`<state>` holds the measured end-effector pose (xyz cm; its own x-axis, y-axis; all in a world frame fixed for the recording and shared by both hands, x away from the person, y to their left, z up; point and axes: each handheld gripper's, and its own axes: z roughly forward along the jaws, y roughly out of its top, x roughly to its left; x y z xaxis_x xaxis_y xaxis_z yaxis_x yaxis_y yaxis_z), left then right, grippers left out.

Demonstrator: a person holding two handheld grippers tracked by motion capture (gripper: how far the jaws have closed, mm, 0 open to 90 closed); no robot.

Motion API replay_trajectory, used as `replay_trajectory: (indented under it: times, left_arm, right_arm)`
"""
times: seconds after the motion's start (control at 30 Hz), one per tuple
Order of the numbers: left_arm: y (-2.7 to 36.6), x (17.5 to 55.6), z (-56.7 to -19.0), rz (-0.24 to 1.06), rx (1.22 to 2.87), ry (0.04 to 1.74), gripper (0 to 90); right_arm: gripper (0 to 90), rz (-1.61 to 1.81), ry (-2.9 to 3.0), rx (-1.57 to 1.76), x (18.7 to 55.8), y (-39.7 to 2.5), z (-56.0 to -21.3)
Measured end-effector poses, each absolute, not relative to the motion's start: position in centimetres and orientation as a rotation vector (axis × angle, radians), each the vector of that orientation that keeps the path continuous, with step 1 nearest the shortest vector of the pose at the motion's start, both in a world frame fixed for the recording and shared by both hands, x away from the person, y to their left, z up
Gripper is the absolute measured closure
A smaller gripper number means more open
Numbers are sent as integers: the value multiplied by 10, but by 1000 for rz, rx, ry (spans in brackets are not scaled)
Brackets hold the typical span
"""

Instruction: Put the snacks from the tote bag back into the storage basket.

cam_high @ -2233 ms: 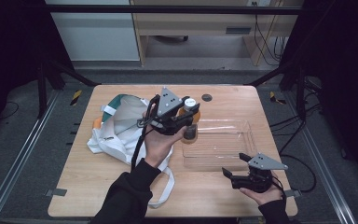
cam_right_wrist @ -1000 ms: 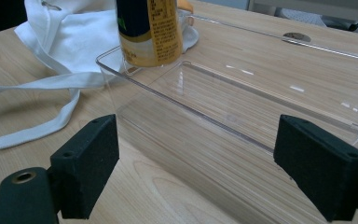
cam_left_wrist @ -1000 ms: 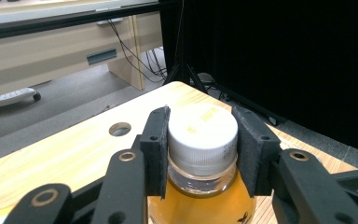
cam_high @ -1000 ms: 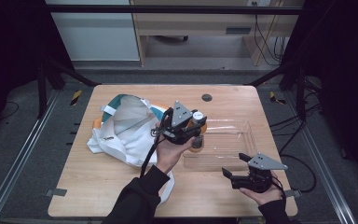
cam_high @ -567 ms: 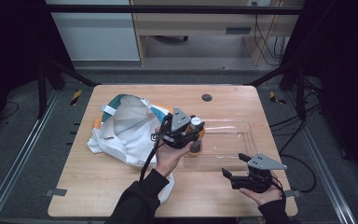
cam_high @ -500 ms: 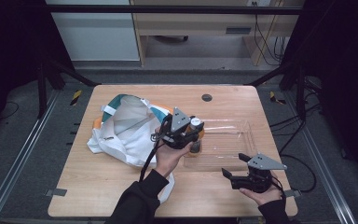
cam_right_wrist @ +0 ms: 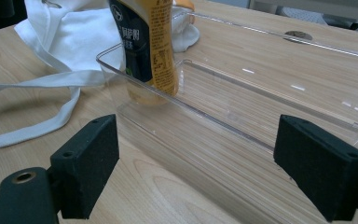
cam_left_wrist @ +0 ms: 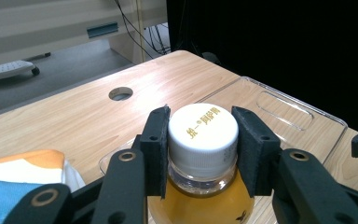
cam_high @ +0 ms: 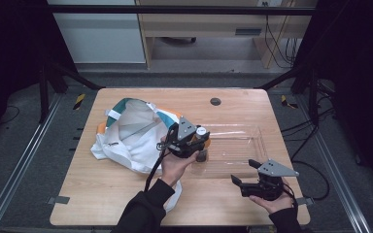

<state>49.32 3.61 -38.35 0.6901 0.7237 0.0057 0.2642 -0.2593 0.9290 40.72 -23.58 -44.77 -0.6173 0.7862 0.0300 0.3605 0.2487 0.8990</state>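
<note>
The left gripper [cam_left_wrist: 203,154] is clamping the white cap of a juice bottle [cam_left_wrist: 201,186] (orange liquid, dark label), holding it inside the left end of the clear tray [cam_high: 252,141]; whether its base is touching the tray floor is hard to tell. The right gripper [cam_right_wrist: 214,168] is resting wide open and empty near the tray's near wall, with a white bag [cam_high: 131,133] lying to the left.

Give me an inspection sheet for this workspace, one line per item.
Surface: wooden table with a round hole near the far edge.
Job's things: juice bottle, white cap on, standing in the clear tray at its left end.
Clutter: white cloth bag left of the tray, open, straps trailing.
Grippers: left gripper shut on the bottle's cap; right gripper open, in front of the tray.
Cables: black cable trailing from the left gripper.
Surroundings: dark curtains, a desk beyond with hanging wires.
</note>
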Motion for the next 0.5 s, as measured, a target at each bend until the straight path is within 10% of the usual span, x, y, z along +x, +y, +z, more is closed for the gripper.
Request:
replay_trajectory:
  times: [0.5]
  left_arm:
    - [38,491,-392,519,1848,789,589]
  right_arm:
    - [143,1331,2098,1042,407,-236,-448]
